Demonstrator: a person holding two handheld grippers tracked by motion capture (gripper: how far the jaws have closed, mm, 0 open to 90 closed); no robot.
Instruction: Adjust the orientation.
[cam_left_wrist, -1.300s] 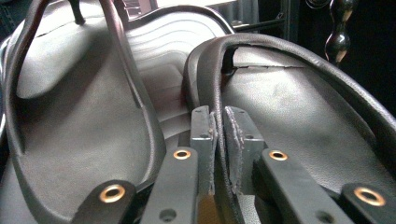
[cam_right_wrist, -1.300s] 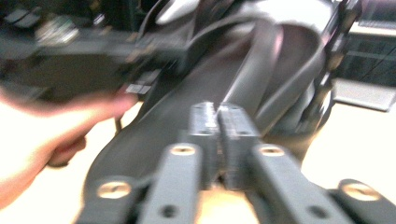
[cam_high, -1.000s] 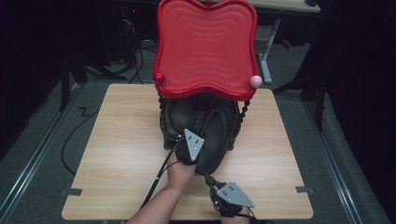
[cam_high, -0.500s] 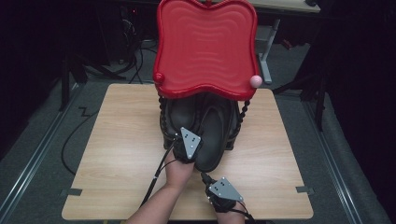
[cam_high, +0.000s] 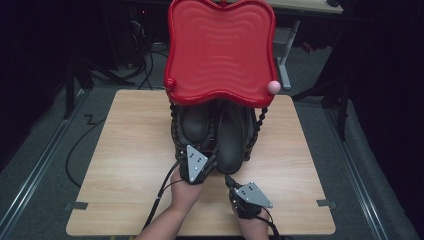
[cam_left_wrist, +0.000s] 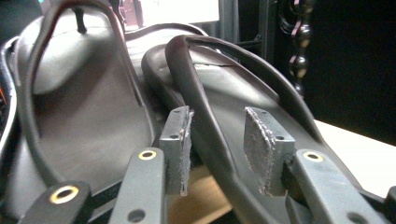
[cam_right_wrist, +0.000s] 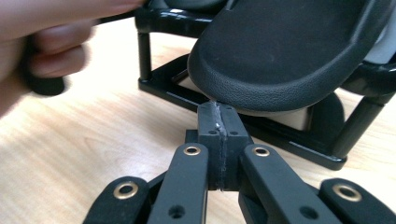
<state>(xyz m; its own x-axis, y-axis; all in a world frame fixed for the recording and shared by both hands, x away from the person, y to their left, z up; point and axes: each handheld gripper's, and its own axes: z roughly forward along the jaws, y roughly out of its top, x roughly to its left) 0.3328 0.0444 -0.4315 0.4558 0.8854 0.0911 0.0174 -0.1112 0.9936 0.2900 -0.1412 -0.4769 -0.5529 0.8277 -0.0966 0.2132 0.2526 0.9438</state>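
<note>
Two black sandals side by side on the lower tier of a black rack (cam_high: 174, 134), under a red tray (cam_high: 220, 50), midway along the far edge of the surface (cam_high: 125, 165); heels toward the near edge, the right sandal (cam_high: 231, 137) jutting further out over the rack's front rail than the left sandal (cam_high: 194, 122). Left hand-held gripper (cam_left_wrist: 217, 135) at the heel end of the right sandal, jaws just opened further and now apart, with the sandal's strap (cam_left_wrist: 205, 112) passing between the pads (cam_left_wrist: 261, 140) but not pinched, a gap showing on either side. Reads as a release: sandal set down on the rack and let go, resting on its own, tilted a little with the heel low. Right hand-held gripper (cam_right_wrist: 219, 116) fully closed on nothing, pads pressed together, low over the surface near the front edge, tip just below the overhanging heel (cam_right_wrist: 280, 60) and apparently not touching it. Probably placement nearly done; next, likely drawing the left jaws back clear of the strap without snagging it. Worth watching whether the overhanging sandal slides forward off the rail once free.
</note>
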